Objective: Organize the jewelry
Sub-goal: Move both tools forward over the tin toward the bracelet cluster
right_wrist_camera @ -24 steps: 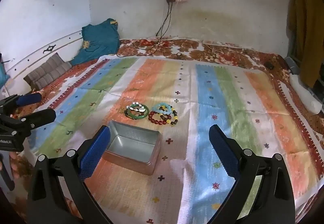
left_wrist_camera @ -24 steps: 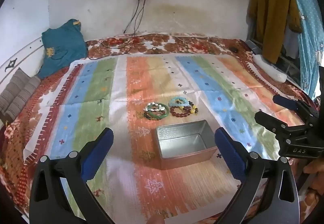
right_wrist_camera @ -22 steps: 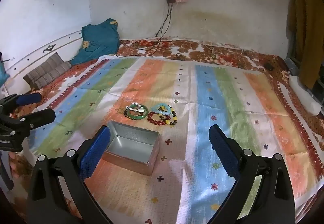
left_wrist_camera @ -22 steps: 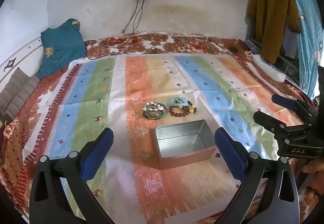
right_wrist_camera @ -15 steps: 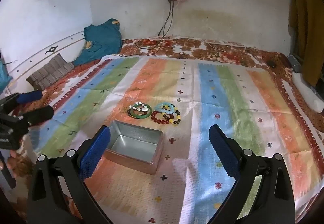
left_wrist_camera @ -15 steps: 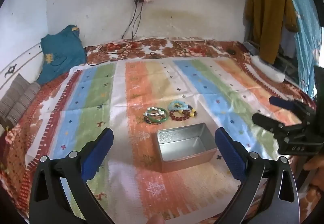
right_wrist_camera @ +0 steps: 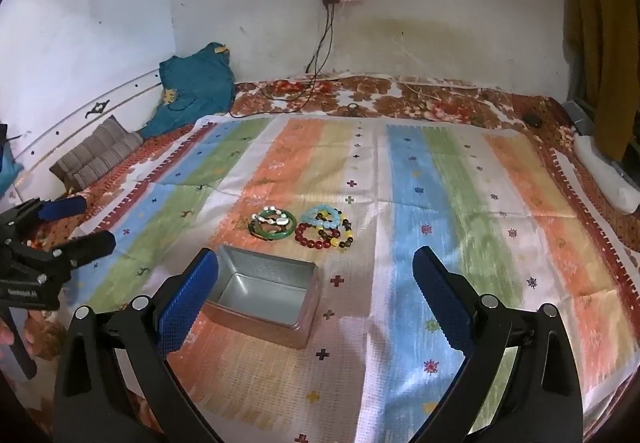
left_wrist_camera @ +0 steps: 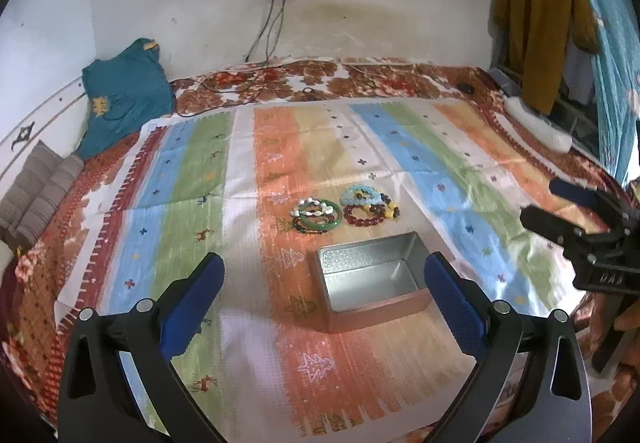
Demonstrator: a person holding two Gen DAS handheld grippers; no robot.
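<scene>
Opening step, nothing yet moved: the bracelets (left_wrist_camera: 346, 210) lie in a cluster on the striped cloth (left_wrist_camera: 448, 179) over the bed, just beyond the empty metal tin (left_wrist_camera: 372, 277). Left gripper (left_wrist_camera: 322, 293) and right gripper (right_wrist_camera: 316, 289) hover with jaws spread wide, holding nothing; next, one must descend onto a single bracelet. Compared with the earlier frames, the views differ only slightly

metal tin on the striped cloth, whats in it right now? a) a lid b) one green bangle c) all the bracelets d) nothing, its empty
d: the metal tin shows only its bare shiny floor in both wrist views, while the bracelets lie in a cluster on the striped cloth just beyond it.
</scene>
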